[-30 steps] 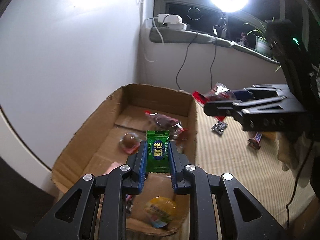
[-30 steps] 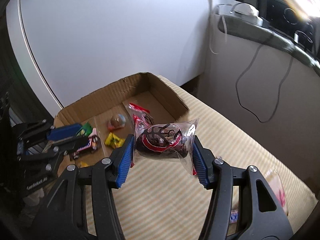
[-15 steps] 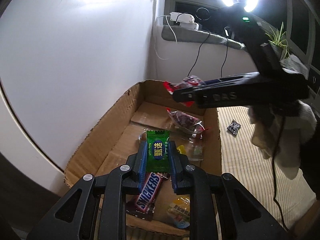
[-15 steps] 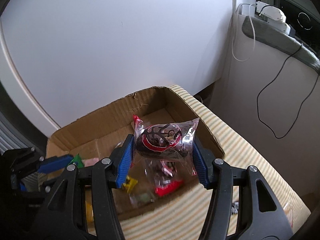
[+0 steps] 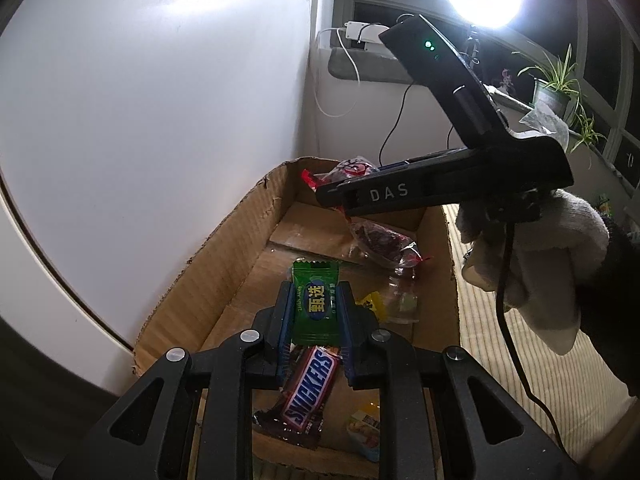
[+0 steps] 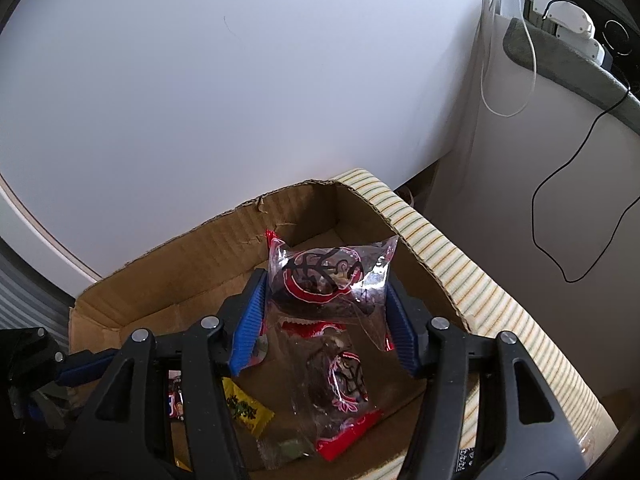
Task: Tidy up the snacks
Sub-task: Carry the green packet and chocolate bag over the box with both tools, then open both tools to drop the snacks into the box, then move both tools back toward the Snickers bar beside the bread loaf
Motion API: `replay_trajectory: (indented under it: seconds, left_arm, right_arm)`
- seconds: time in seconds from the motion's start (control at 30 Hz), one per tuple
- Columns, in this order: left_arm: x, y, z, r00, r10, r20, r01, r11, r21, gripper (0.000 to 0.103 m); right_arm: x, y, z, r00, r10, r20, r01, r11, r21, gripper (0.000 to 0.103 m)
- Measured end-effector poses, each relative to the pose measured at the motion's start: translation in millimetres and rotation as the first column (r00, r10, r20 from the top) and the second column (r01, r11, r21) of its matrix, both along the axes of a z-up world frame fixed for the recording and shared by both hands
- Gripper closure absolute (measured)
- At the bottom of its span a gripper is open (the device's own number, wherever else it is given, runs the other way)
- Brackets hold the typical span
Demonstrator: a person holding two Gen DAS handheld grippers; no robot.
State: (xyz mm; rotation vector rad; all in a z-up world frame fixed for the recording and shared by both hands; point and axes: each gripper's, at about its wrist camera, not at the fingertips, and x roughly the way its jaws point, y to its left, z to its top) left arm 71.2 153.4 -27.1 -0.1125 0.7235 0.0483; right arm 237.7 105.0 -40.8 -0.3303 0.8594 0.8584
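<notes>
Below both grippers the cardboard box [image 5: 224, 248] is seen, filling the lower centre of each wrist view, with its open top facing up and a striped cloth [image 6: 460, 264] along its right wall. Loose snacks are already scattered on its floor: a clear-and-red bag [image 5: 384, 242] near the middle of the left view, and a Snickers bar [image 5: 310, 386] at lower centre.

Over the far end of the box, the right gripper [image 6: 326, 304] is clamped on a clear bag of dark snacks [image 6: 328, 280], which is held broadside across the pads. Directly beneath it lies a similar bag. The release is judged to need only an opening of the jaws, since box floor lies straight below.

Nearer the lower edge, the left gripper [image 5: 314, 308] is closed on a green candy packet [image 5: 315, 300]. Its long axis is set upright in the frame, pointing away along the fingers, above the Snickers bar.
</notes>
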Motion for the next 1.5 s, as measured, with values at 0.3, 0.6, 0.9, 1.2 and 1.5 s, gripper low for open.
replay_trajectory:
  seconds: [0.3,0.6,0.9,1.2,1.5]
  left_arm:
    - [4.1,0.8,-0.3,1.000,0.005,0.002,-0.005,1.000,0.005,0.081]
    - [4.1,-1.5,1.0,1.000,0.007,0.008,-0.007,1.000,0.017,0.046]
    - [-2.3,-5.2,6.9,1.000,0.011,0.017,-0.011,1.000,0.022,0.045]
    - [-9.8,-23.7,17.2,0.999,-0.012,0.045,0.011,1.000,0.028,0.045]
    - [-10.7,-50.1,22.7,0.997,-0.060,0.057,0.057,0.998,0.039,0.045]
  right_arm:
    - [1.7,-1.4,-4.6,1.000,0.000,0.009,0.000,1.000,-0.008,0.038]
    - [2.8,-7.6,3.9,1.000,-0.012,0.014,0.012,1.000,0.022,0.015]
    - [-2.3,-13.9,8.9,0.998,-0.031,0.048,0.032,0.999,-0.023,0.015]
    - [-15.5,-43.4,25.1,0.994,-0.065,0.088,0.068,0.997,-0.036,0.015]
    - [-31.6,-87.8,22.9,0.988,-0.098,0.115,0.105,0.993,-0.050,0.015]
